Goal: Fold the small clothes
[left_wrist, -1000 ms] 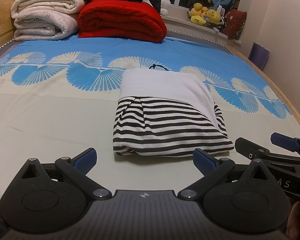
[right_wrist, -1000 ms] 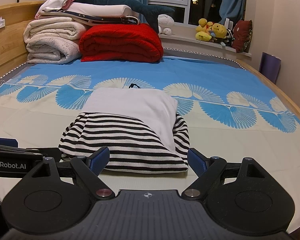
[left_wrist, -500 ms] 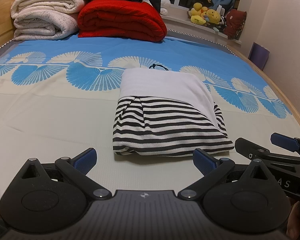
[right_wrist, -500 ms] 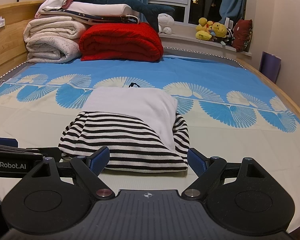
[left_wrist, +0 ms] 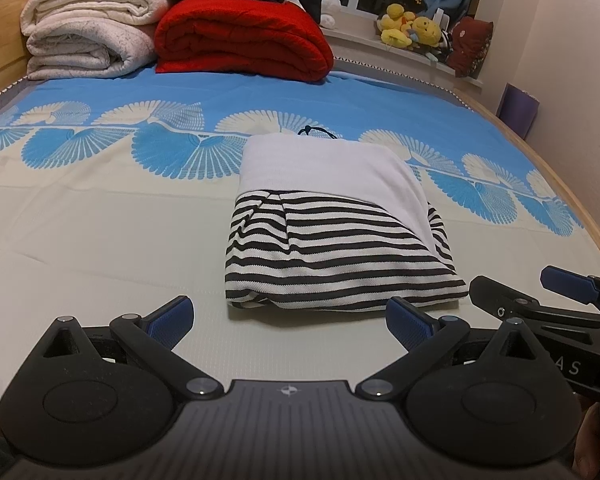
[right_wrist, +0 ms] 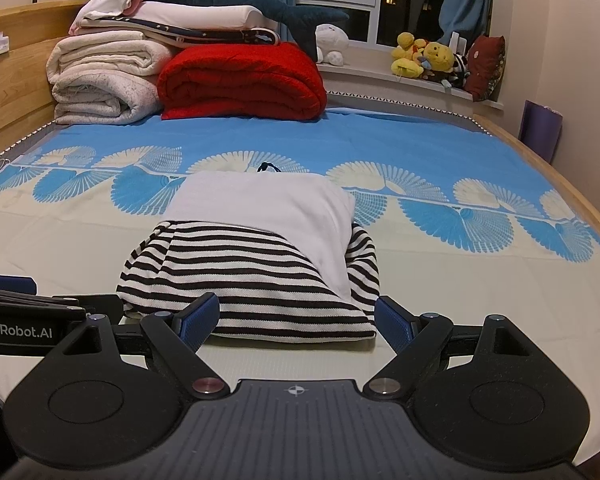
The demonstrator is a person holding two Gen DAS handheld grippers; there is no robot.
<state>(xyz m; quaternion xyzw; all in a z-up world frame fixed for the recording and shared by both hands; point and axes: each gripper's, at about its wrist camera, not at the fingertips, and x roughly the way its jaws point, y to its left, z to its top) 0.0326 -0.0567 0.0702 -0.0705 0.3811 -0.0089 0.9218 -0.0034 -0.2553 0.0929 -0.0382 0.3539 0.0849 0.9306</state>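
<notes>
Black-and-white striped knit garment with a broad white panel (left_wrist: pixel 340 248) lies as a compact rectangular bundle near the middle of the bed with the blue fan-print and cream sheet (left_wrist: pixel 100 240), near edge facing both tools. The white panel covers the far half and runs down the right side; a small dark cord loop (left_wrist: pixel 316 131) pokes out at the far edge.

Judgement: folding looks close to done. The step in hand is probably a last fold or a tidy-up of the bundle. To do it well, take the near hem at both corners together, pinching all layers so the inner folds do not slide. Lift low, carry evenly to the far edge, and keep the white panel flat. The loose left near corner looks likeliest to spill.

Left gripper (left_wrist: pixel 288 318): blue-padded fingers (left_wrist: pixel 172 316) spread wide, holding nothing, just short of the near hem, not touching cloth.

Right gripper (right_wrist: pixel 298 316): fingers (right_wrist: pixel 392 320) also wide apart and empty. They flank the bundle's near right part; contact with the cloth cannot be told.

Far off: folded red blanket (right_wrist: pixel 240 80) and rolled cream blankets (right_wrist: pixel 104 80), well apart from the work.
</notes>
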